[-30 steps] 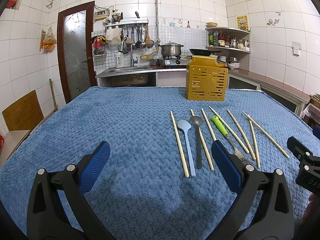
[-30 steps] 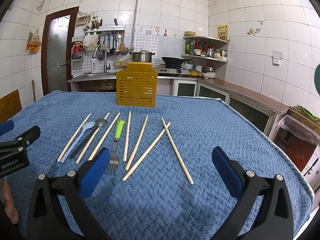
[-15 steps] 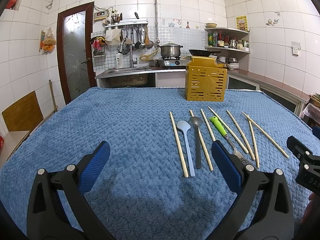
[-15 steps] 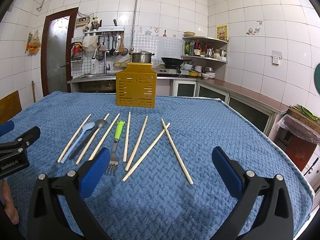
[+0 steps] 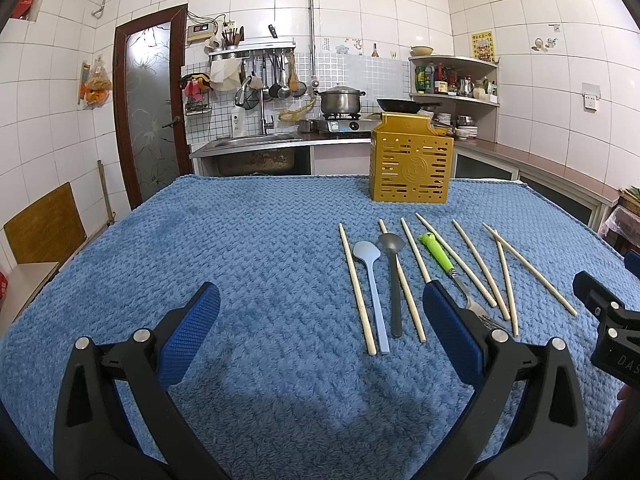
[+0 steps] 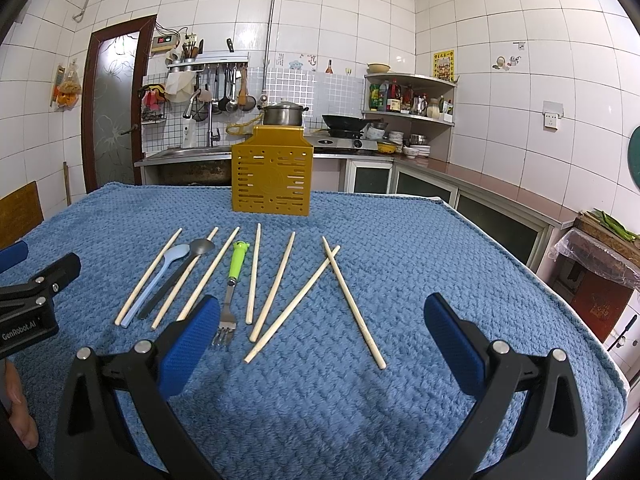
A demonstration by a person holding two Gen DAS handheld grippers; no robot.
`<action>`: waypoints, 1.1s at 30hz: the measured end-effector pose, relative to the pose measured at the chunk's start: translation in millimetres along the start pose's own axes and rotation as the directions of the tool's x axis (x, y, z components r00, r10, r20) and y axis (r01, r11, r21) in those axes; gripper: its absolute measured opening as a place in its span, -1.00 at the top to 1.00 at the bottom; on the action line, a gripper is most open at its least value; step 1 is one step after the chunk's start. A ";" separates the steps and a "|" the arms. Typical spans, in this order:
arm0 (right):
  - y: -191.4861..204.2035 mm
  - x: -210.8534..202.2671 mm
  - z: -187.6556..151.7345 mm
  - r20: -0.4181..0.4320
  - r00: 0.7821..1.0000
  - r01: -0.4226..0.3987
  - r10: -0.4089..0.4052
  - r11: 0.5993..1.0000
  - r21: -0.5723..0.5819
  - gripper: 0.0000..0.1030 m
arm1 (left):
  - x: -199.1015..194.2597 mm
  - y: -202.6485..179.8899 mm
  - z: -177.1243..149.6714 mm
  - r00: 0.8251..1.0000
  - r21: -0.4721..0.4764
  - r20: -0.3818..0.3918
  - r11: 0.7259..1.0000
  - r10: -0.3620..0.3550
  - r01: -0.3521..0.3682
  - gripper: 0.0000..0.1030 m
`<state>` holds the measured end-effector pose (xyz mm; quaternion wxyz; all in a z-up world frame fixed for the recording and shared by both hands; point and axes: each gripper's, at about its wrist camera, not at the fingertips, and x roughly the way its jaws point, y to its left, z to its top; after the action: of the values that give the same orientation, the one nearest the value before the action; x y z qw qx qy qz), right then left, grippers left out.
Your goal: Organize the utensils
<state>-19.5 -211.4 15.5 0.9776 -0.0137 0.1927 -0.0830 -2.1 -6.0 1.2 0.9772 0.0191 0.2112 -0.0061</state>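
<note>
Opening stage of the utensil sort: nothing is yet lifted. The left gripper (image 5: 320, 332) and right gripper (image 6: 322, 336) both hover above the tabletop (image 5: 240, 240), fingers spread wide apart and empty. The utensils lie in a loose fan on the blue, deeply waffled cloth, well short of the yellow holder (image 6: 271, 176), a perforated box standing upright at the far edge. From the left: a pale wooden chopstick (image 5: 357, 288), a light-blue spoon (image 5: 374, 280), a dark grey spoon (image 5: 394, 272), further chopsticks, and a metal fork (image 6: 234, 280) with a green moulded handle; the two rightmost chopsticks (image 6: 320, 300) cross near their far ends. The next move probably calls for lowering one gripper over a single thin piece and closing on it. The slim round sticks sink slightly into the plush pile, so a low, square pinch seems needed.
</note>
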 end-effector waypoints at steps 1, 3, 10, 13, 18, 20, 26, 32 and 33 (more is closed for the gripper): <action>0.1 0.3 -0.5 -0.001 1.000 0.000 0.000 1.000 0.000 -0.93 | -0.1 -0.1 0.0 1.000 0.000 0.000 1.000 0.000 0.000 -0.90; -0.1 -0.1 -0.2 0.000 1.000 0.000 0.000 1.000 0.001 -0.93 | -0.1 0.1 -0.1 1.000 0.000 0.000 1.000 0.000 0.000 -0.90; 0.0 0.4 -0.9 0.001 1.000 0.000 0.000 1.000 0.000 -0.93 | -0.2 -0.1 -0.2 1.000 0.000 0.001 1.000 0.000 0.000 -0.90; -2.1 -1.1 0.4 0.002 1.000 0.001 -0.001 1.000 0.001 -0.93 | -0.3 -0.2 -0.2 1.000 0.000 0.001 1.000 0.001 -0.001 -0.90; -2.4 -1.6 1.0 0.002 1.000 0.002 -0.002 1.000 0.002 -0.93 | -0.3 -0.1 -0.1 1.000 0.000 0.001 1.000 0.001 -0.001 -0.90; -2.1 -1.1 0.4 0.002 1.000 0.001 -0.001 1.000 0.001 -0.93 | -0.4 -0.2 -0.1 1.000 0.000 0.001 1.000 0.001 -0.001 -0.90; -2.7 -1.4 0.8 0.003 1.000 0.002 -0.002 1.000 0.001 -0.93 | -0.4 -0.3 -0.2 1.000 0.000 0.001 1.000 0.000 0.000 -0.90; -3.3 -1.9 0.8 0.003 1.000 0.002 -0.002 1.000 0.002 -0.93 | -0.4 -0.5 -0.2 1.000 0.000 0.001 1.000 0.001 -0.001 -0.90; -3.7 -2.3 1.5 0.002 1.000 0.002 -0.002 1.000 0.003 -0.93 | -0.4 -0.6 -0.2 1.000 0.000 0.001 1.000 0.001 -0.001 -0.90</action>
<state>-21.6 -214.7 17.9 0.9778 -0.0128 0.1914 -0.0842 -2.6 -6.6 1.1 0.9774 0.0190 0.2105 -0.0058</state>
